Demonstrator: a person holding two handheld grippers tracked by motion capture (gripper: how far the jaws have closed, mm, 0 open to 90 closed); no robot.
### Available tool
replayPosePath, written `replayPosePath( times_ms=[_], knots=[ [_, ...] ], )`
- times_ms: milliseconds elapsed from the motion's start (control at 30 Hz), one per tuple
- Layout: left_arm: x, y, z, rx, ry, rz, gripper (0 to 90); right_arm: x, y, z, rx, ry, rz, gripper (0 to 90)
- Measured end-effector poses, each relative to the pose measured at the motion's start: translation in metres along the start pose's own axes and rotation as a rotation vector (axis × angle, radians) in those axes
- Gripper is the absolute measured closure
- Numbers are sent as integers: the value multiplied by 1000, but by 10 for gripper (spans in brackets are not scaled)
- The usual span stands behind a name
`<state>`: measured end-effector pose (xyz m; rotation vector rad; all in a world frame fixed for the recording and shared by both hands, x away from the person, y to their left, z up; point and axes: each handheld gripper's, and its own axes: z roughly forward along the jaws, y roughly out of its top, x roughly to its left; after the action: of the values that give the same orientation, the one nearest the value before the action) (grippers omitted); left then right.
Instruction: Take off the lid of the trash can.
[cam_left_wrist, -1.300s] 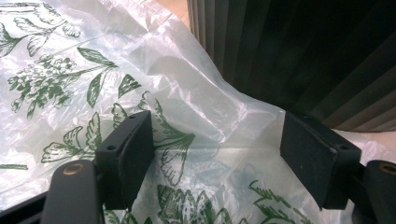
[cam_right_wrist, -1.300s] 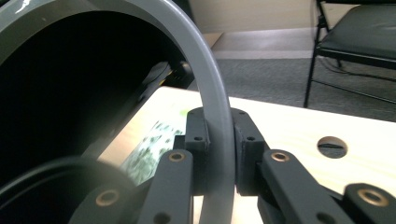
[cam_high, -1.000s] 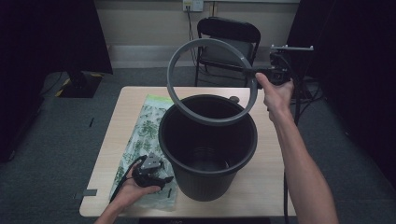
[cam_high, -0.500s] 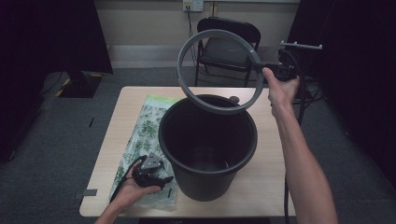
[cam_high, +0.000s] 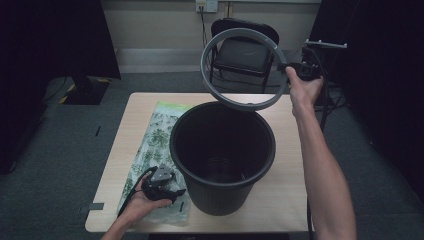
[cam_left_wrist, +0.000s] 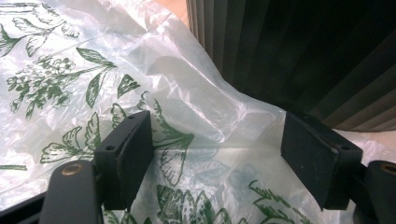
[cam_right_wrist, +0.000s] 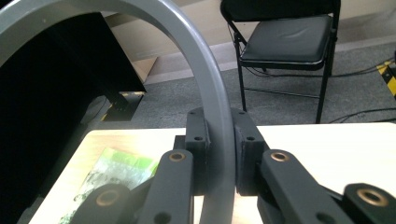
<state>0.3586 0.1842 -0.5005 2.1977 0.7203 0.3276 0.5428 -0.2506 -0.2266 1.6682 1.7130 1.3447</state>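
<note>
high view, count: we see one black bucket (cam_high: 222, 155), one grey ring (cam_high: 243, 68), one leaf-printed plastic bag (cam_high: 155, 150), one wooden table (cam_high: 290, 200), one folding chair (cam_high: 245, 50) and two grippers.
high view, ring: our right gripper (cam_high: 292, 66) holds the ring up in the air by its right side, above the far rim of the bucket and clear of it; the ring stands tilted, almost on edge.
high view, bucket: it stands upright at the middle of the table, its near-left wall lying over the edge of the bag.
high view, bag: flat on the left half of the table.
high view, left gripper (cam_high: 172, 192): low over the near end of the bag, just beside the foot of the bucket.
left gripper view, jaws: we count two black pads, spread wide apart with nothing between them; the bag (cam_left_wrist: 140, 84) lies crumpled under them and the bucket's ribbed wall (cam_left_wrist: 299, 51) rises right behind.
right gripper view, jaws: two pads pressed against the grey ring (cam_right_wrist: 212, 93) from both sides, clamping it.
right gripper view, background: one chair (cam_right_wrist: 285, 42) on the grey floor beyond the table (cam_right_wrist: 327, 144), and a corner of the bag (cam_right_wrist: 116, 172) at the lower left.
</note>
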Motion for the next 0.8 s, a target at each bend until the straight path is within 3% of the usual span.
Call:
replayPosePath(
  times_ms=[400, 667, 800],
  knots=[
    [0, 0, 0, -1, -1, -2, 248, -30, 2, 9, 11, -112, 26, 802],
    [0, 0, 0, 0, 0, -1, 248, -56, -27, 14, 44, -146, 44, 802],
    [0, 0, 0, -1, 0, -2, 248, -71, -49, 15, 71, -168, 27, 801]
  ],
)
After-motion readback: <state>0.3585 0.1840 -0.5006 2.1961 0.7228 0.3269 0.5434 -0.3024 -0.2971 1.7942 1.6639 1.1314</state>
